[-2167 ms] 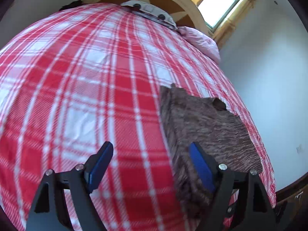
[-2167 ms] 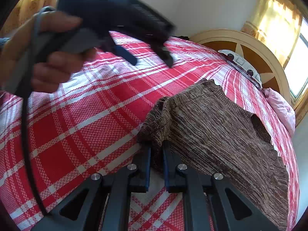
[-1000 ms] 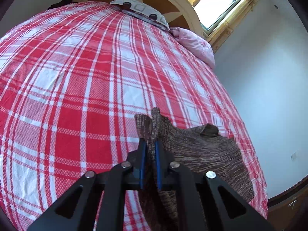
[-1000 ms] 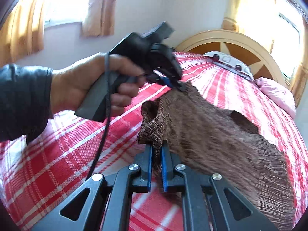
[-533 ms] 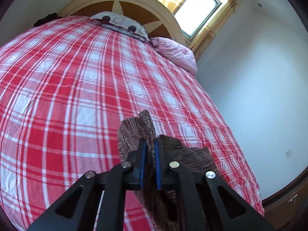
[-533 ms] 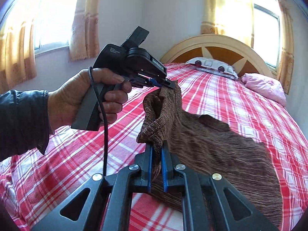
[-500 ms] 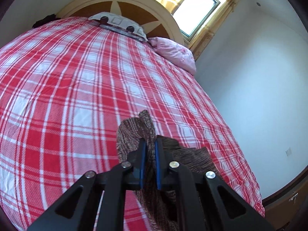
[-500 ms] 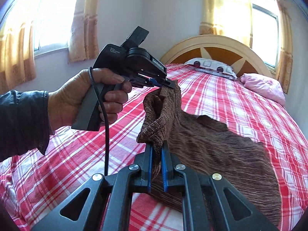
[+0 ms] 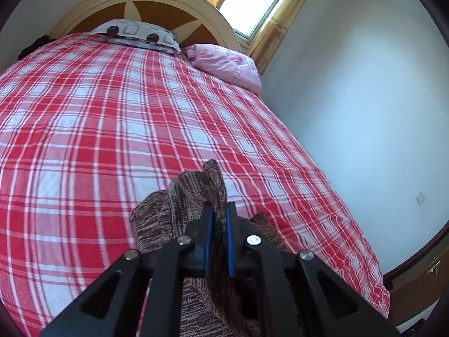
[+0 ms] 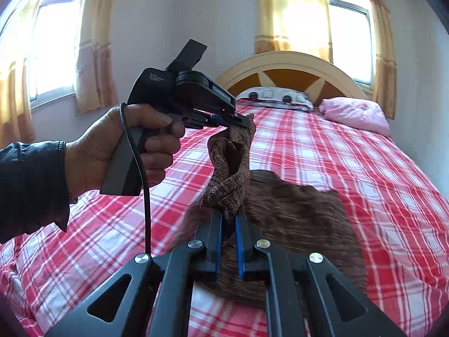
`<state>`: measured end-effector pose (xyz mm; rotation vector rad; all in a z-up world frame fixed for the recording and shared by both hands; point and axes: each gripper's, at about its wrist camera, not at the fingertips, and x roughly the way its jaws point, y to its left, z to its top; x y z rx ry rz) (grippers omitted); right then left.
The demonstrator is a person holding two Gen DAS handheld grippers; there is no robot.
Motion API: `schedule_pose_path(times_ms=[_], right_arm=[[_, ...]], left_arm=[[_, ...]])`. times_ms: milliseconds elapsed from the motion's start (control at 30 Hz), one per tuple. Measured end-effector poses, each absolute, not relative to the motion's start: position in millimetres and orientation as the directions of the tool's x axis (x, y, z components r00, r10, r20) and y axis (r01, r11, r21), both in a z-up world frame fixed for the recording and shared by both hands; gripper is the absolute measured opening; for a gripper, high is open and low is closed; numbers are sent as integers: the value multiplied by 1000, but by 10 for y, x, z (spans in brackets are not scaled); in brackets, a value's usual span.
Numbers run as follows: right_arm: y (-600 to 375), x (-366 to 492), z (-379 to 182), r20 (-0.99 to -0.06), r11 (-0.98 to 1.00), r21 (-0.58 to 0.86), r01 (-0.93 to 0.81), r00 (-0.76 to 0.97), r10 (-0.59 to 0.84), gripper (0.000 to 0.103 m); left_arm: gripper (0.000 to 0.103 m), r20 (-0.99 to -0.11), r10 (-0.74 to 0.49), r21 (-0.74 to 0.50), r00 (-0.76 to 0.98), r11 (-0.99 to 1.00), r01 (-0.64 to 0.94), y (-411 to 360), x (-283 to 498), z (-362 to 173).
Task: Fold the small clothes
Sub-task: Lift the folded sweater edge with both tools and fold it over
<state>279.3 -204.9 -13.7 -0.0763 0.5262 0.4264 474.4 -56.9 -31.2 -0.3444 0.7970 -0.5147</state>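
Right wrist view showed our right tongs (image 10: 228, 221) clenched on one bunched corner of the brown knit garment (image 10: 303, 207), while our left tongs (image 10: 238, 120), gripped in a hand (image 10: 118, 151), pinched the neighbouring corner above it. We held that edge off the bed (image 10: 350, 163), toward its foot and away from the headboard (image 10: 291, 67), so the rest trailed on the plaid cover; we judged this readied a fold. Left wrist view confirmed the left tongs (image 9: 217, 219) shut on knit.
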Motion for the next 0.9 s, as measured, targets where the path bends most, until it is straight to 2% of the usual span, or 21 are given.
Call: schedule_pose_path(times_ms=[400,600,800,900], right_arm=[[-2763,2797,-331,-543,948,110,-297,782,308,7],[-3087,2856,-549,-610,954,187,-233,734,299,7],[-3402,2894,-763,-664,956,254,-148,692,283,7],[-3515,2937,-810,-675,948,295,-115,677,293,7]], left_arm=[[9,-634,-573,-438,519,819,370,-1436,4857,-483],[9,-677,-553,-393,486,829,397,-1858,4877,-668],[10,-737,-413,-184,536,885,429,-2202,4746,-808],[13,-752,-375,-140,542,894,425,-2258,4737,-903]])
